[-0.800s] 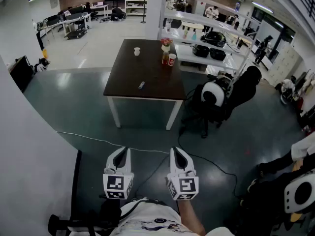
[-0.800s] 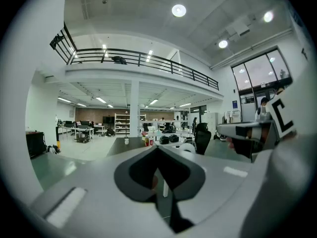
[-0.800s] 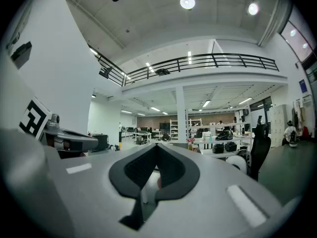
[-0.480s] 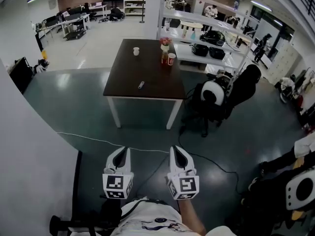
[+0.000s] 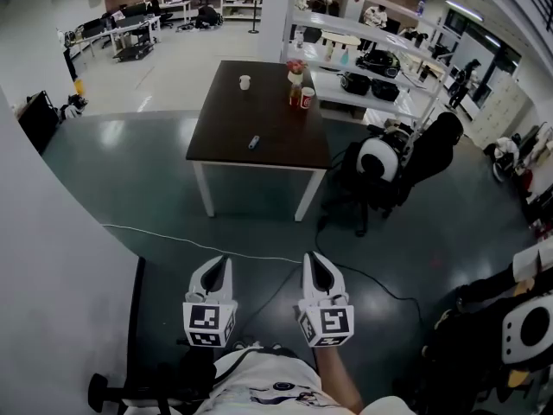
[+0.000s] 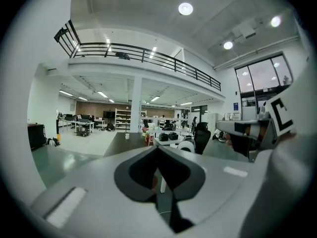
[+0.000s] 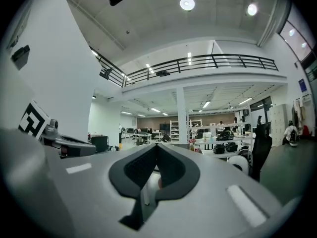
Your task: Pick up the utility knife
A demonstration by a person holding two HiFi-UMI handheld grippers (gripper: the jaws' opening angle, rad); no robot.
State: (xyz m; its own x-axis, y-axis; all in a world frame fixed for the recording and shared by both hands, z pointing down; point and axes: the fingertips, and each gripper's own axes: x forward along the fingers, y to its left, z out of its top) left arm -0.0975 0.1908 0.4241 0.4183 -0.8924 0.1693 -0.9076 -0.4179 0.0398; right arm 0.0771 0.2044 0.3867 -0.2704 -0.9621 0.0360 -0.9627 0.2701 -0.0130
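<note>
The utility knife (image 5: pixel 253 142) is a small blue and grey thing lying on the dark brown table (image 5: pixel 233 137), far ahead of me in the head view. Low in that view, close to my body and well short of the table, my left gripper (image 5: pixel 219 262) and right gripper (image 5: pixel 310 259) are held side by side. Both point forward and roughly level. Each has its jaws together with nothing between them. In the gripper views the jaws fill the lower half and hide the knife; my left gripper (image 6: pixel 157 148) and right gripper (image 7: pixel 157 146) show as closed tips.
On the table stand a white cup (image 5: pixel 245 82), a red can (image 5: pixel 305 101) and a small flower vase (image 5: pixel 295 74). A black office chair (image 5: pixel 389 169) sits right of the table. A white cable (image 5: pixel 173 245) crosses the dark floor. A white wall (image 5: pixel 43 258) runs along my left; shelving (image 5: pixel 380 50) stands behind.
The view has shifted a little toward the table, which now sits slightly higher and nearer. Both grippers stay shut and side by side, held as before.
</note>
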